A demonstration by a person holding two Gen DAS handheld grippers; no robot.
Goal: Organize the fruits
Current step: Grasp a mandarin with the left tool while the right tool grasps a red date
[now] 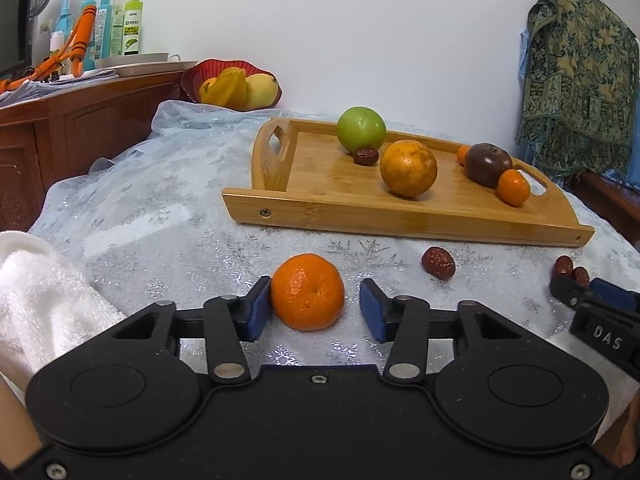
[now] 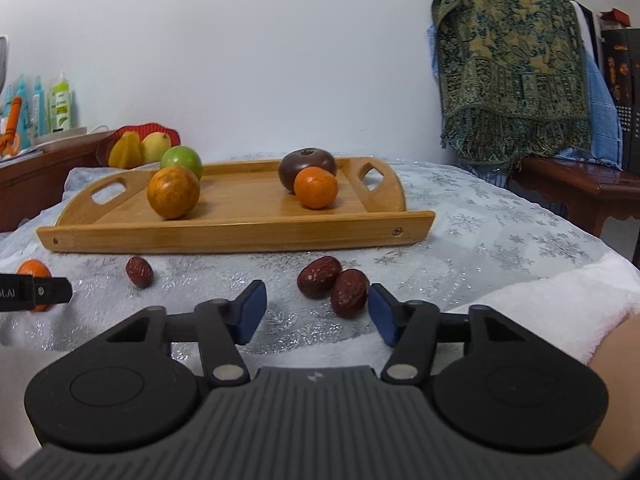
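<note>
A white towel (image 1: 36, 292) lies at the far left of the cloth-covered counter (image 1: 160, 216). The left claw (image 1: 316, 308) stands narrowed around a small mandarin (image 1: 307, 291) resting on the cloth: the left pad (image 1: 258, 308) touches the fruit at its 9 o'clock side, while the right pad shows a gap at 3 o'clock, so no full grip is made. At 1 o'clock from the mandarin lies a single red date (image 1: 439, 263). Behind it sits the wooden tray (image 1: 320, 200), carrying a green apple (image 1: 361, 129), a date (image 1: 365, 156) touching the apple at 6 o'clock, a large orange (image 1: 408, 168), a dark tomato-like fruit (image 1: 488, 164) and a small mandarin on the tray (image 1: 514, 187) against it. A red bowl of yellow fruit (image 1: 234, 86) stands at 11 o'clock beyond the tray. Further right, the right claw (image 2: 316, 312) stands half open over the cloth, holding nothing; a pair of dates (image 2: 334, 286) lies touching each other just ahead of the fingertips, the nearer one just beside the right pad (image 2: 382, 316), contact uncertain. A patterned cloth (image 2: 512, 80) hangs at the far right.
</note>
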